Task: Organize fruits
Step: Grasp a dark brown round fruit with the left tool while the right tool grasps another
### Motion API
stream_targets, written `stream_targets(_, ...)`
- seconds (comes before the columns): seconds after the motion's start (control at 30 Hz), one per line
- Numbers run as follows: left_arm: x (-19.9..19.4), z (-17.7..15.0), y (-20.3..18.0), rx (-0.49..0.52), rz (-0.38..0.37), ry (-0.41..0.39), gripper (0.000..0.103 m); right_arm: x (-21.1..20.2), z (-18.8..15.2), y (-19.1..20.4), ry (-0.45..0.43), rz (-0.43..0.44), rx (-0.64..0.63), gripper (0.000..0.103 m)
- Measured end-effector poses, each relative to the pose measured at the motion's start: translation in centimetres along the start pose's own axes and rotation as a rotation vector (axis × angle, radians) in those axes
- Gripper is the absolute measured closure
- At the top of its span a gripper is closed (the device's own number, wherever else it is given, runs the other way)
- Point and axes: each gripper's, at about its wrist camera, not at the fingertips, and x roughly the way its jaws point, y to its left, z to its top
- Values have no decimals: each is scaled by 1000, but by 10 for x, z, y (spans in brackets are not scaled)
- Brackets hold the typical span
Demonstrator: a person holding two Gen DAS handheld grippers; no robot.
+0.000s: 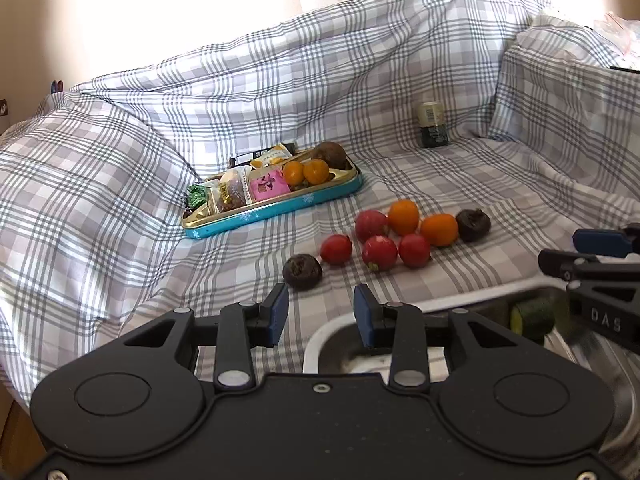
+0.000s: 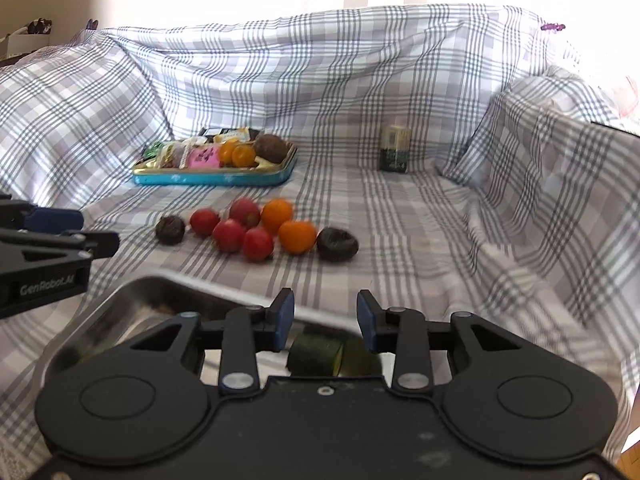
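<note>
A cluster of loose fruit lies on the checked cloth: several red ones [image 1: 378, 252] [image 2: 229, 235], two orange ones [image 1: 439, 229] [image 2: 297, 235] and two dark wrinkled ones [image 1: 302, 271] [image 2: 337, 244]. A metal tray [image 2: 120, 312] [image 1: 332, 330] sits near me and holds a green cut piece [image 2: 316, 356] [image 1: 532, 318]. My left gripper [image 1: 320, 314] is open and empty, just short of the fruit. My right gripper [image 2: 325, 320] is open and empty above the metal tray.
A blue tin tray [image 1: 276, 210] [image 2: 216, 178] at the back holds wrapped snacks, two orange fruits and a brown one. A small jar [image 1: 433, 124] [image 2: 394, 148] stands at the back right. Cloth-covered cushions rise on the left, back and right.
</note>
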Motion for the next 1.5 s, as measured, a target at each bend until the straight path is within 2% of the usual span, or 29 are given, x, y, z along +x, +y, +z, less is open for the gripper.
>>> stream_targets(0.3, 28, 8, 1, 38, 55, -59, 58, 38, 22, -10, -12, -71, -20, 67)
stream_targets(0.53, 61, 13, 9, 13, 38, -17, 58, 71, 31, -22, 41, -118, -5, 67)
stream_targets(0.93, 89, 3, 9, -6, 13, 57, 58, 108, 24, -30, 152, -99, 59, 67)
stream_targets(1.07, 90, 1, 5, 12, 3, 66, 58, 109, 25, -30, 133, -75, 91, 67)
stream_targets(1.27, 88, -2, 1, 47, 36, 49, 58, 118, 37, -27, 114, -48, 91, 67)
stream_targets(1.5, 91, 3, 10, -11, 44, 47, 58, 133, 40, -20, 124, -31, 66, 66)
